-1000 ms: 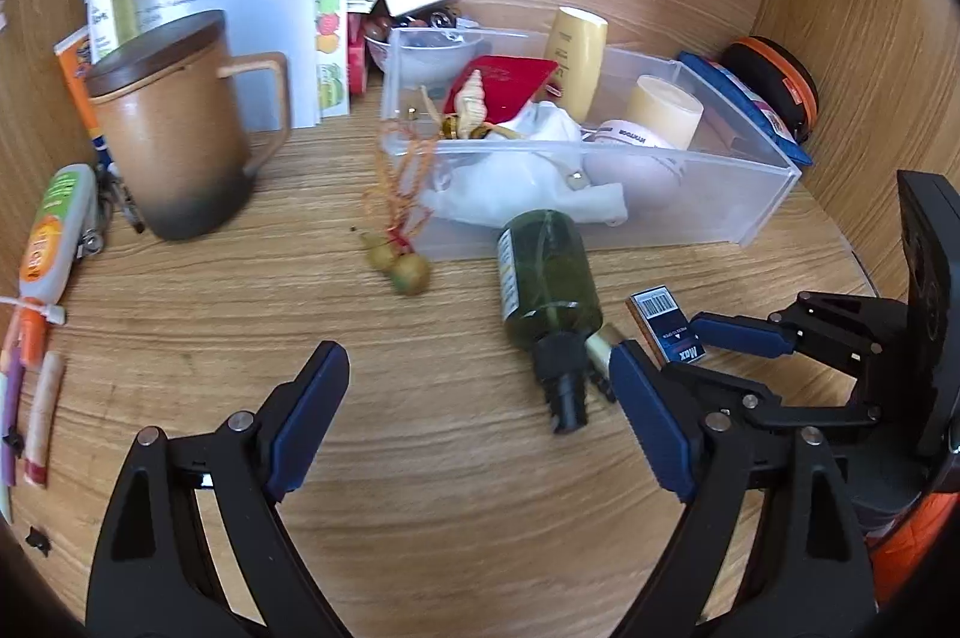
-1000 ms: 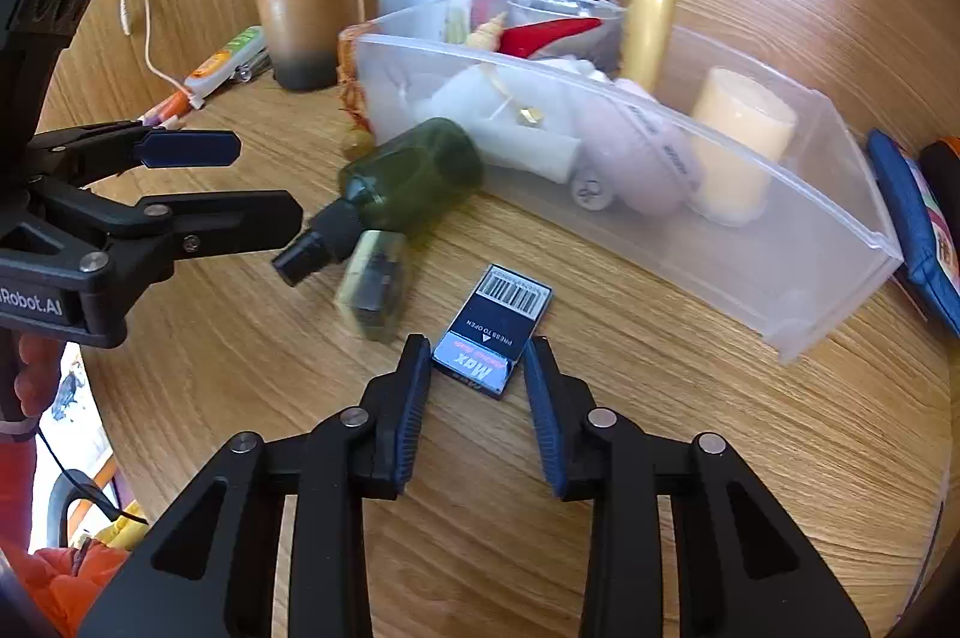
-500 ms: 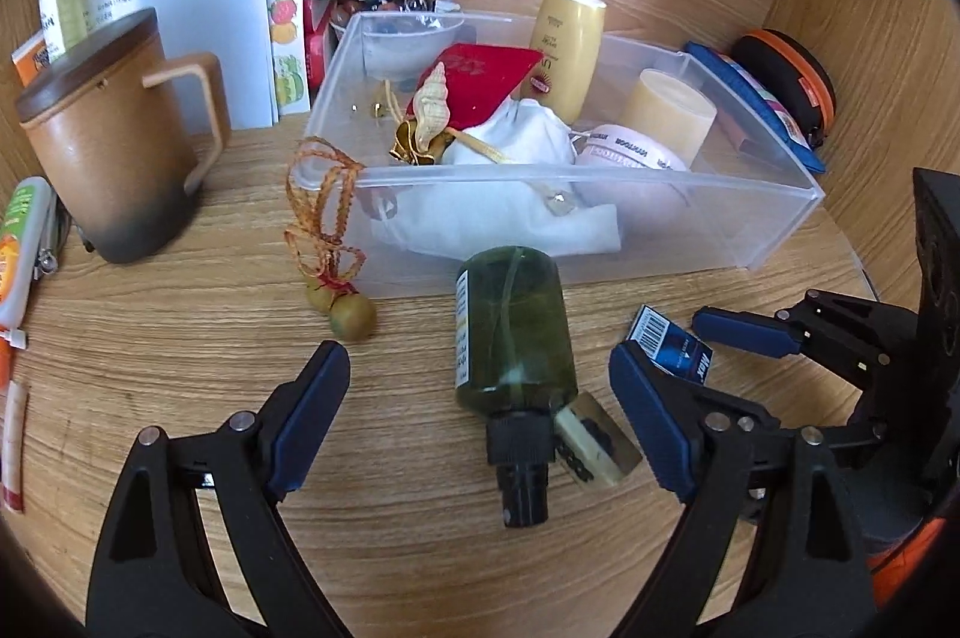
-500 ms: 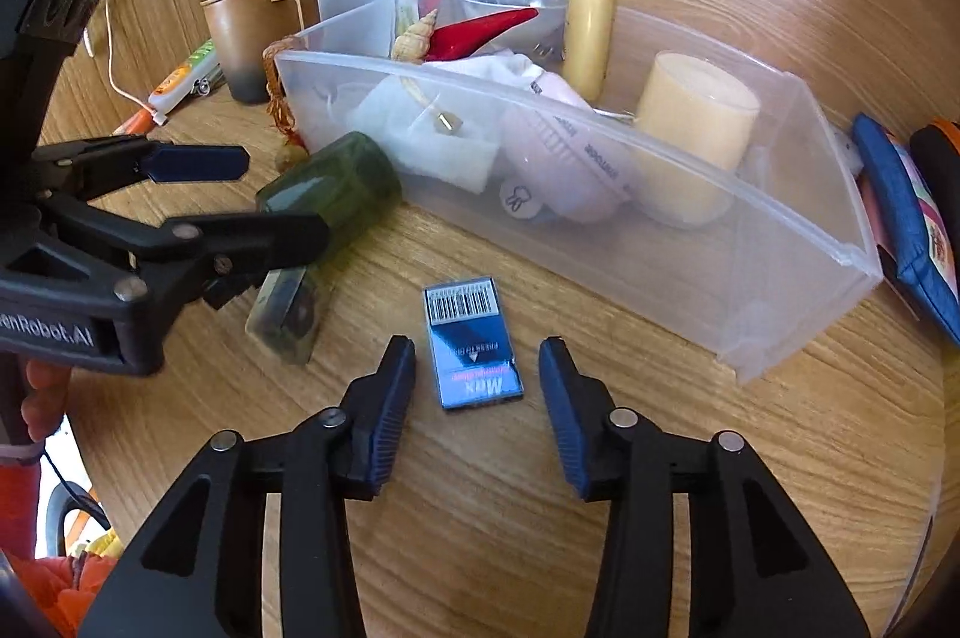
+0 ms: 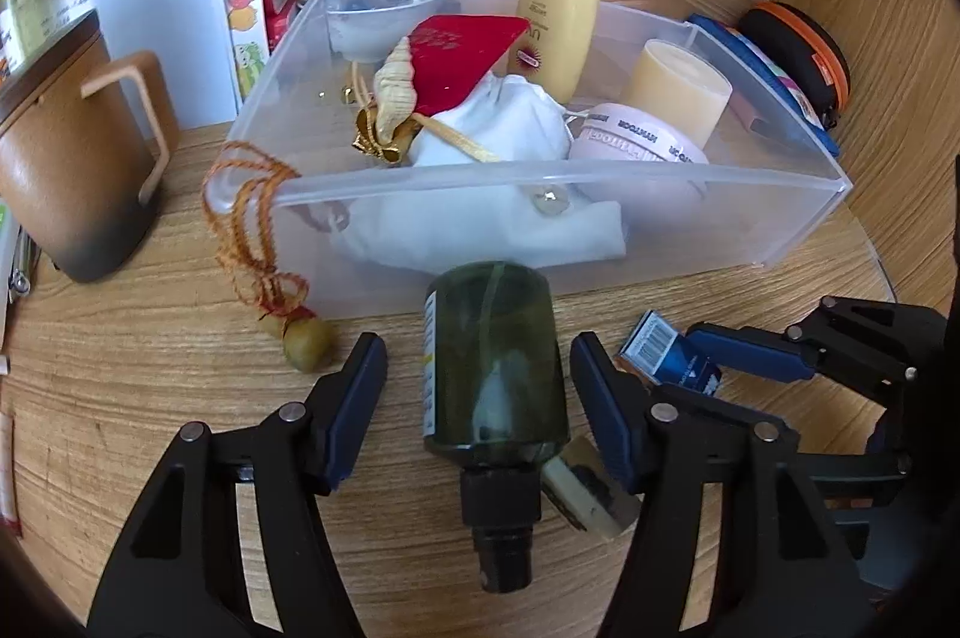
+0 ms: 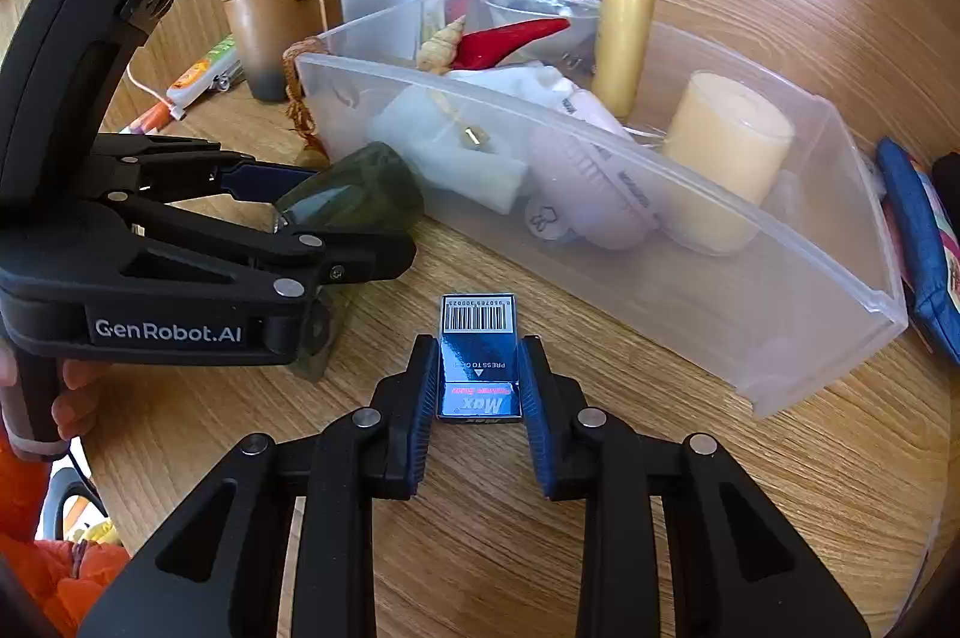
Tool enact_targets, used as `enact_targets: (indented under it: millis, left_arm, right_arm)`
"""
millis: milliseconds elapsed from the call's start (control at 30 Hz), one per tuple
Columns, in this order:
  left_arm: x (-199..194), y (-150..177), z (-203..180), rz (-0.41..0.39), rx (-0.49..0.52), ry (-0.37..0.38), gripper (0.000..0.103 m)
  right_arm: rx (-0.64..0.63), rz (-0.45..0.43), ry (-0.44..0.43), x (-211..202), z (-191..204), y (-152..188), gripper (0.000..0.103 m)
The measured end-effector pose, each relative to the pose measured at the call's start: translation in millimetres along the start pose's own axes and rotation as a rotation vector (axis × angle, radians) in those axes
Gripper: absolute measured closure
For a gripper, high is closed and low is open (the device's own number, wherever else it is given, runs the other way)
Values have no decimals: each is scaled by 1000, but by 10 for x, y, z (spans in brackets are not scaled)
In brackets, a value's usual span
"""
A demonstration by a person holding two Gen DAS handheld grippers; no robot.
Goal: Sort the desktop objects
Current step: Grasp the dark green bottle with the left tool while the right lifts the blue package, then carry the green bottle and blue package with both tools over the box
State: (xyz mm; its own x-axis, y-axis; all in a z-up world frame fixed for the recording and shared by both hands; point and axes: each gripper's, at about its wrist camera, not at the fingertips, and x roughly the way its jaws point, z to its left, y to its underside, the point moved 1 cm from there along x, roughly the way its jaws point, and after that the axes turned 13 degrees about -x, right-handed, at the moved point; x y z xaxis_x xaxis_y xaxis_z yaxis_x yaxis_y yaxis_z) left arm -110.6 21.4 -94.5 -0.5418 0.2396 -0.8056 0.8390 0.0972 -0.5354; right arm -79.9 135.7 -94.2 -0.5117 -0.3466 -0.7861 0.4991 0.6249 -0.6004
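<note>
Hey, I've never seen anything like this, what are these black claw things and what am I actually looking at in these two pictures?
There is no robot here. A person holds two handheld grippers, each with two blue-padded fingers and a wide-angle camera looking forward along them. One picture comes from each gripper's camera.

In the left camera's view, the left gripper is open, its fingers on either side of a dark green bottle lying on the wooden desk, not yet squeezing it.

In the right camera's view, the right gripper has closed on a small blue box with a barcode; whether the box has left the desk is unclear.

Behind both stands a clear plastic bin already holding a candle, a seashell, a gold tube and white cloth. A brown mug stands to the left of it.
</note>
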Motion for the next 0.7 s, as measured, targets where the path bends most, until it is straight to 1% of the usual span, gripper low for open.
enact_targets:
  millis: [33, 67, 100, 133, 333, 700]
  left_arm:
    - [6, 2, -16, -1, 10, -5, 47]
    - [14, 2, -22, -2, 17, -8, 51]
    - [22, -2, -30, -4, 23, -12, 60]
    - [31, -12, -36, -4, 27, -16, 62]
    - [11, -6, -44, -16, 31, -16, 62]
    - [-354, 9, -132, -103, 55, -9, 62]
  right_arm:
    - [3, -2, 3, -8, -7, 4, 78]
    - [6, -5, 7, -24, -15, 13, 78]
    - [8, -6, 8, -36, -18, 20, 78]
    - [13, -9, 11, -61, -27, 30, 78]
    - [37, -32, 27, -241, -86, 68, 78]
    - [37, -87, 73, -596, -128, 13, 78]
